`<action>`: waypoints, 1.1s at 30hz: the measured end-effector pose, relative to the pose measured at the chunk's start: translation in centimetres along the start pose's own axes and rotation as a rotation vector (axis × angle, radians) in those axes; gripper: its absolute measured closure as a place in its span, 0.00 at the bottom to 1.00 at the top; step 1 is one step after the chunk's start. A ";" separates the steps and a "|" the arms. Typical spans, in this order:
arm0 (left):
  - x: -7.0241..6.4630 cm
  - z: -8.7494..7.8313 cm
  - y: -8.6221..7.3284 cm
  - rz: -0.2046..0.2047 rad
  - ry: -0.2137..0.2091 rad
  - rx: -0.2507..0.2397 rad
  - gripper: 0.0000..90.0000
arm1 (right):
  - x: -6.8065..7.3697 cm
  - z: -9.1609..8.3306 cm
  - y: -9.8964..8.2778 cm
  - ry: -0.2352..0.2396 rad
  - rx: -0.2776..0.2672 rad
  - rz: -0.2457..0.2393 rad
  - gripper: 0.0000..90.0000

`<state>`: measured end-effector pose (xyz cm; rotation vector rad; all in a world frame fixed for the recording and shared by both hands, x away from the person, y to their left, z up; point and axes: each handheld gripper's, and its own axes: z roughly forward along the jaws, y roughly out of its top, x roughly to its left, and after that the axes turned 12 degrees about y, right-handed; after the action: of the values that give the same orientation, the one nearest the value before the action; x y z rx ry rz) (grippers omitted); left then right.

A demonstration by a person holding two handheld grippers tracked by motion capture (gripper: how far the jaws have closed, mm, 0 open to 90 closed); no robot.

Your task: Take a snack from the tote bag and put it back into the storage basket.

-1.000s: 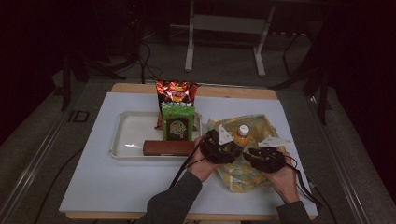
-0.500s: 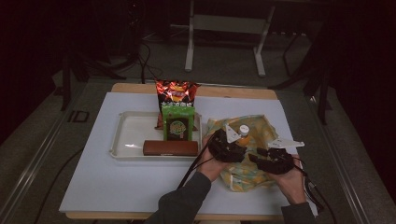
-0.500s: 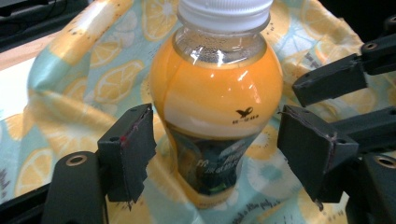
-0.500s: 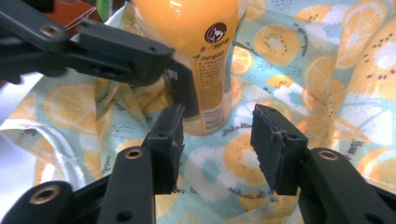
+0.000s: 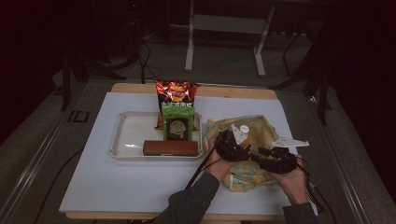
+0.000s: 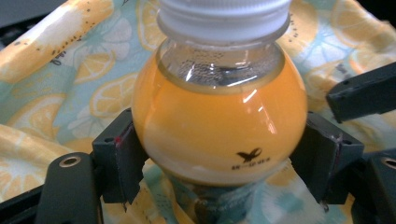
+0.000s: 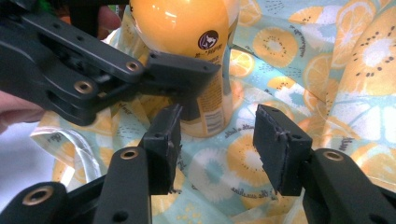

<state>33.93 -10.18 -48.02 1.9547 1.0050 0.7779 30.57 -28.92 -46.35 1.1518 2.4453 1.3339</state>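
Left tongs (image 6: 219,154) have slid toward the right tongs (image 7: 217,144), jaws just opening, now spread around the orange bottle (image 6: 219,126) without clamping. Right tongs also just opening, empty, bottle just beyond them on the fruit-print bag (image 7: 327,60). Looks like a release.

Both grippers (image 5: 232,145) (image 5: 275,158) meet over the fruit-print bag (image 5: 254,128).

In the high view the bottle is pretty much buried behind the 2 grippers, left (image 5: 232,145) and right (image 5: 276,160). Left gripper view chops the bottle's (image 6: 219,112) cap at the top edge, and its label is tucked behind bag (image 6: 56,93) folds. Right gripper view loses the bottle's (image 7: 187,32) top. Label print's too small to read.
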 end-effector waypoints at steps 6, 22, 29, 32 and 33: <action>-0.4 0.3 -0.1 -0.038 0.039 -0.021 0.30 | -0.2 -0.1 -0.1 -0.002 -0.002 0.005 0.57; 0.0 0.4 0.0 -0.041 0.011 -0.004 0.34 | -1.0 -1.0 -0.5 -0.010 -0.028 0.054 0.57; 0.1 -0.2 0.3 -0.030 0.000 -0.005 0.35 | -1.1 -1.0 -0.6 -0.011 -0.027 0.051 0.56; 0.3 -0.6 0.5 -0.025 -0.005 -0.010 0.35 | -1.1 -0.9 -0.6 -0.010 -0.026 0.050 0.56; 0.3 -0.8 0.6 -0.025 -0.010 -0.014 0.35 | -1.1 -0.9 -0.7 -0.010 -0.025 0.050 0.56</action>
<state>33.69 -9.86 -47.07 1.9288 1.0140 0.7590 30.57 -30.46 -46.57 1.2175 2.4013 1.3652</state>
